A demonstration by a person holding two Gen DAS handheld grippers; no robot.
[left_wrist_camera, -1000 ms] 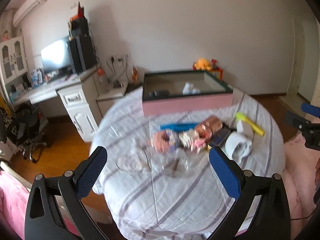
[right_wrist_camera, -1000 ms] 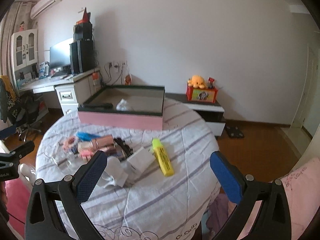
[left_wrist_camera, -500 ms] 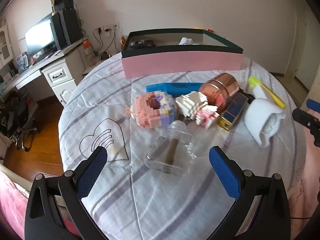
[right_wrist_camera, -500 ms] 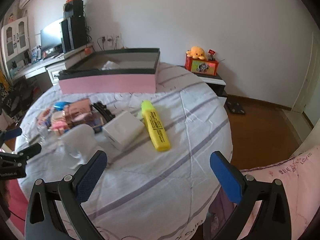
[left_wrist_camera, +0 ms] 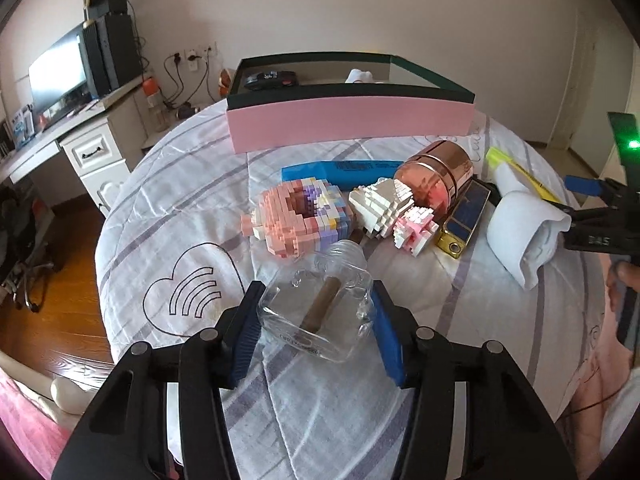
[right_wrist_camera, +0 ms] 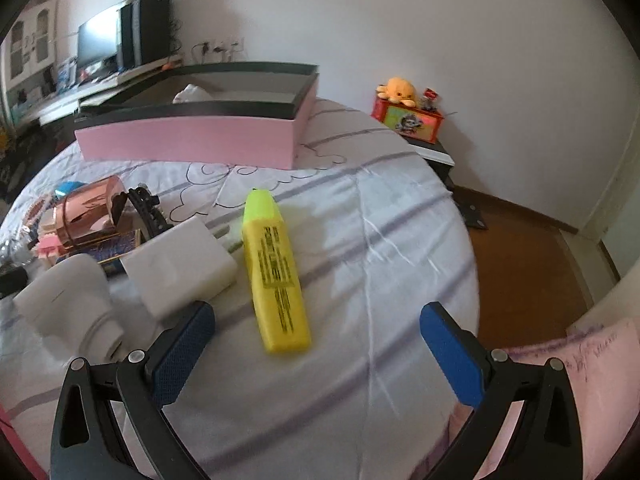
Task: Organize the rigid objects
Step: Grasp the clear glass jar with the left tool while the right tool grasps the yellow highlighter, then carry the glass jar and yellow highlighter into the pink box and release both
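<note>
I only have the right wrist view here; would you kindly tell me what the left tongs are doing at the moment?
Observer: The left tongs are closing on a clear glass bottle lying on its side; the pads look to touch both its sides.
Operator: Thank you. Is anything inside that bottle?
Observer: Yes, a brown stick lies inside it.
Operator: And what is in the pink box besides the white thing?
Observer: A black item sits in its far left corner.
</note>
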